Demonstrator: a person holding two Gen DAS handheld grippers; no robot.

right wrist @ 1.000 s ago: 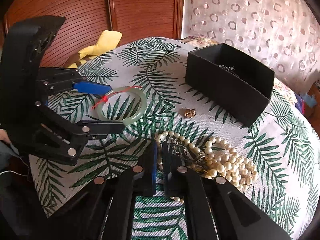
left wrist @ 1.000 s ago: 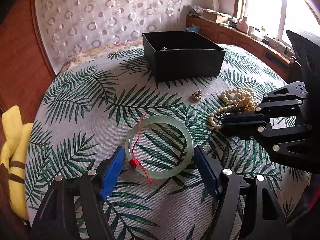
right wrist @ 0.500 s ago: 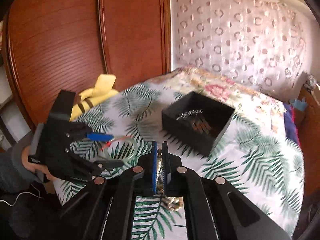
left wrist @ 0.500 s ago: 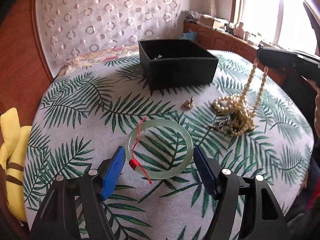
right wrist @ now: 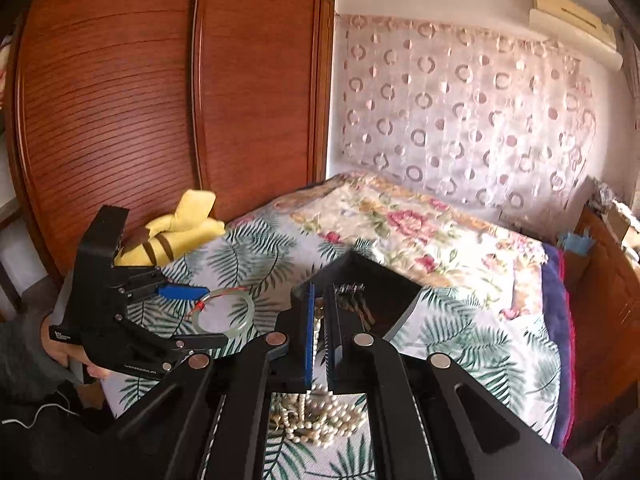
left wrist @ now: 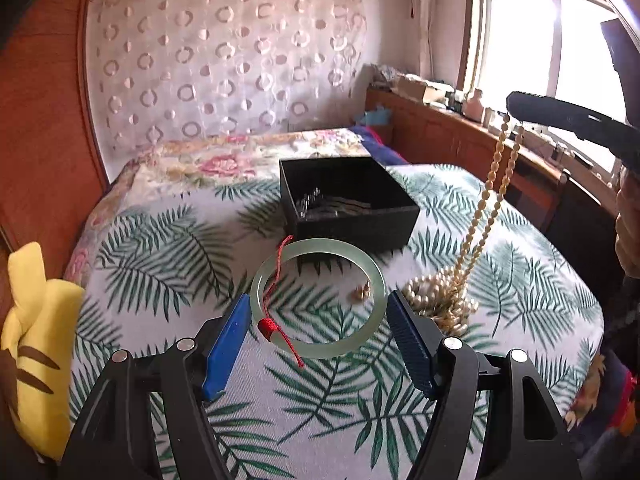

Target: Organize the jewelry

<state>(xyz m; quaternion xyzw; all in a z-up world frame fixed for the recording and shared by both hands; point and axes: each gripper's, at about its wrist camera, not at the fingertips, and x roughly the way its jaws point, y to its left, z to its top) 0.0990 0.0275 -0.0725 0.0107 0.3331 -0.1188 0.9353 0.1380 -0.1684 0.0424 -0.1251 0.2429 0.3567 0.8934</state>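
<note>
i have the jade bangle [left wrist: 319,298] clamped in my left hand-held gripper [left wrist: 319,330], the pearl necklace [left wrist: 490,208] pinched in the right hand-held gripper [right wrist: 319,334]; next, carry both to the black box [left wrist: 348,204] at 12 o'clock.

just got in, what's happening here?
Jewelry sorting on a bed. The left gripper holds a green bangle across its width, lifted off the leaf-print cover. The right gripper is shut on a pearl necklace, most of it still piled on the cover. The black box already holds some pieces.
</note>
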